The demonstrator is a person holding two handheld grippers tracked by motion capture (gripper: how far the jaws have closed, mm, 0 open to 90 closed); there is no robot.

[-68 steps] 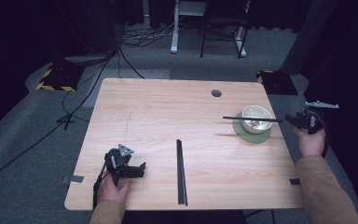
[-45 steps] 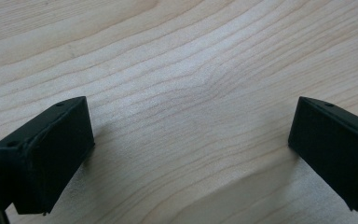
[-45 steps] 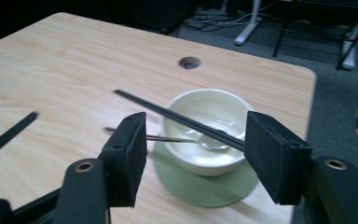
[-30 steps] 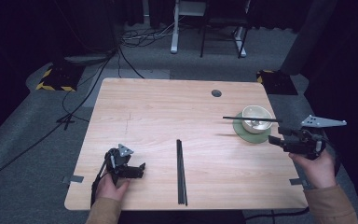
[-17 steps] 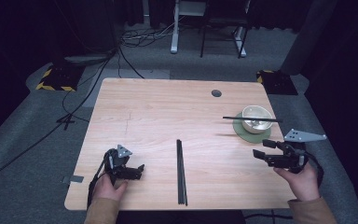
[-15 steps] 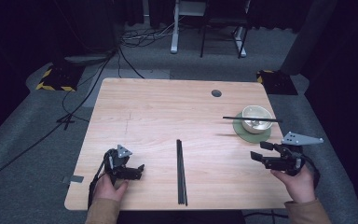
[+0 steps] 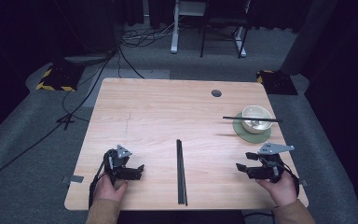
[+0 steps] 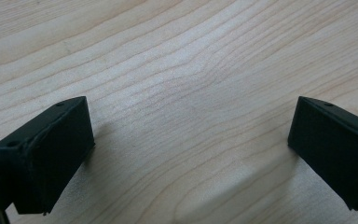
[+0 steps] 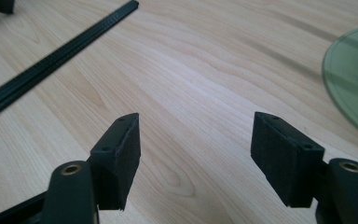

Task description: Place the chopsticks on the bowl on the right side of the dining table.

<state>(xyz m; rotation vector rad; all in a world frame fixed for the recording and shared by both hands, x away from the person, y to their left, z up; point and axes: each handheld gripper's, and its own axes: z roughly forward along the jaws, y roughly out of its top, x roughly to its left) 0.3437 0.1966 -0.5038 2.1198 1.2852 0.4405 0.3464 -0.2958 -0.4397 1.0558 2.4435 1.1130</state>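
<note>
Your left tool [image 7: 137, 171] rests near the table's [image 7: 168, 112] front left corner, jaws wide and empty. Your right tool [image 7: 242, 162] sits near the front right corner, jaws wide and empty. The chopsticks [image 7: 181, 171] lie between them, reaching the front edge.

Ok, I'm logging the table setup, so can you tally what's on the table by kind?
Chopstick pairs: 2, one pair lying mid-table, one pair resting across the bowl
Bowl: 1
Green plate: 1
Total: 4
</note>
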